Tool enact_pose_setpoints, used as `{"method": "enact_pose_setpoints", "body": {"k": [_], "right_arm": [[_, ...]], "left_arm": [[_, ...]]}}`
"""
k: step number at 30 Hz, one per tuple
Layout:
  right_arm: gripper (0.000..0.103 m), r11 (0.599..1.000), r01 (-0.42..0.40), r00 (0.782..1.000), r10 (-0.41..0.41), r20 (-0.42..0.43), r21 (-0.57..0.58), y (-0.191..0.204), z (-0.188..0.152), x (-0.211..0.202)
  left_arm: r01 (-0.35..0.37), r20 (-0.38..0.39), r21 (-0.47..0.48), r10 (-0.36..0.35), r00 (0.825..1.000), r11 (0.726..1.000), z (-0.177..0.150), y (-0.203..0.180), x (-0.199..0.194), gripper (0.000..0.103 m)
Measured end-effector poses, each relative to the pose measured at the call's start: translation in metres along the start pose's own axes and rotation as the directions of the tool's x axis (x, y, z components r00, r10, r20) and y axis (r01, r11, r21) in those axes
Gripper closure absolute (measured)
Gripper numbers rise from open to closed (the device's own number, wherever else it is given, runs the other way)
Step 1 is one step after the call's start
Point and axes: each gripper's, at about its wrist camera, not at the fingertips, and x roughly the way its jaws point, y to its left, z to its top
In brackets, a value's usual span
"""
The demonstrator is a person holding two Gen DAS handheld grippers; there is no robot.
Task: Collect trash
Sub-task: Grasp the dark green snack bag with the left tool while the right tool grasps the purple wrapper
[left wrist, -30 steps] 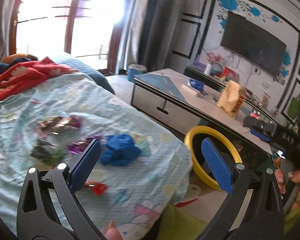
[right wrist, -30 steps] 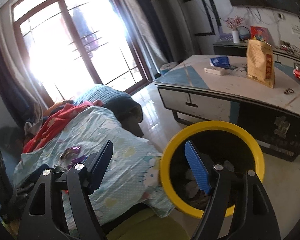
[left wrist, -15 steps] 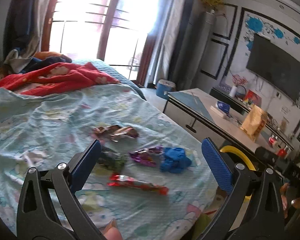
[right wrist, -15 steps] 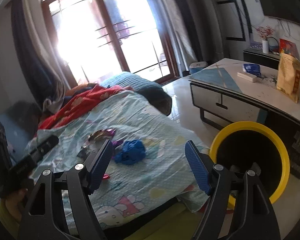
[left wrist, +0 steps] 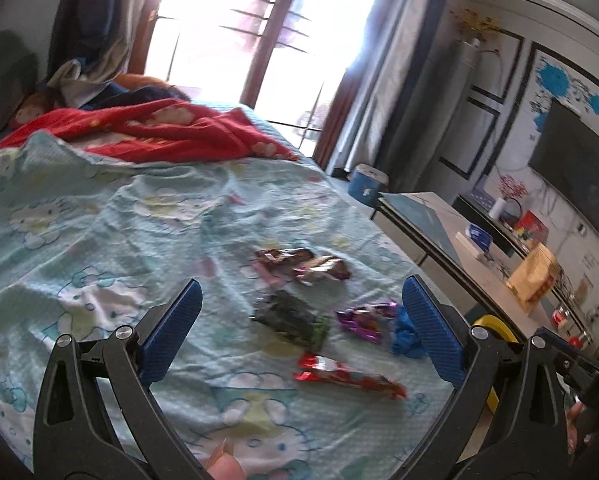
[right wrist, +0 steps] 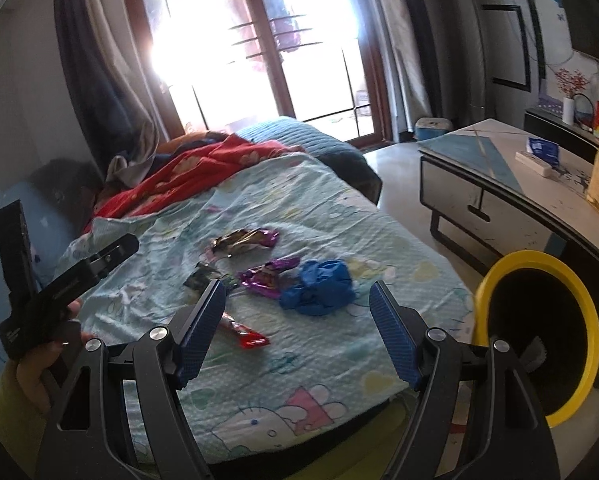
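Both grippers hang over the bed with nothing between their blue pads. The left gripper [left wrist: 301,320] stands wide apart at the bottom of its view, and the right gripper [right wrist: 299,318] is spread just as wide in the lower middle of its own.

The trash lies in a loose cluster on the pale cartoon-print sheet [right wrist: 327,208], near the centre of both views. A red wrapper [left wrist: 347,376] lies nearest the grippers, flat and long. Just beyond it sit a dark green wrapper [left wrist: 291,316] and a shiny purple wrapper [left wrist: 363,320], close together. A crumpled blue glove [right wrist: 319,288] rests right beside the purple one, toward the edge of the bed. Farthest off, above the others in the frame, lies a brown and purple foil wrapper [right wrist: 245,238].

A yellow-rimmed bin [right wrist: 539,336] stands on the floor at the right of the right wrist view, just off the bed's corner. A red blanket [left wrist: 151,132] is bunched in the upper left.
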Motion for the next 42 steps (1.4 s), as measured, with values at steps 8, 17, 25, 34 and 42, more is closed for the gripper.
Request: {"method": "enact_pose_setpoints", "body": {"k": [8, 17, 25, 34, 42], "right_arm": [[0.031, 1.000, -0.015, 0.996, 0.014, -0.085, -0.004, 0.015, 0.008, 0.039], [0.038, 1.000, -0.018, 0.989, 0.015, -0.147, -0.017, 0.024, 0.016, 0.087], [0.041, 0.999, -0.033, 0.982, 0.033, -0.184, 0.005, 0.025, 0.021, 0.120], [0.058, 0.994, -0.060, 0.963, 0.082, -0.255, 0.091, 0.015, 0.025, 0.152], [0.078, 0.977, -0.083, 0.938, 0.143, -0.315, 0.198, 0.008, 0.026, 0.173]], "left_arm": [[-0.025, -0.049, -0.069, 0.021, 0.999, 0.997, -0.003, 0.034, 0.019, 0.011], [0.012, -0.134, -0.079, -0.022, 0.991, 0.997, -0.016, 0.041, 0.049, 0.031], [0.032, -0.163, -0.065, -0.042, 0.986, 0.997, -0.020, 0.033, 0.061, 0.031], [0.066, -0.204, -0.066, -0.079, 0.976, 0.996, -0.025, 0.025, 0.083, 0.044], [0.075, -0.240, -0.106, -0.099, 0.966, 0.992, -0.029, 0.024, 0.098, 0.049]]}}
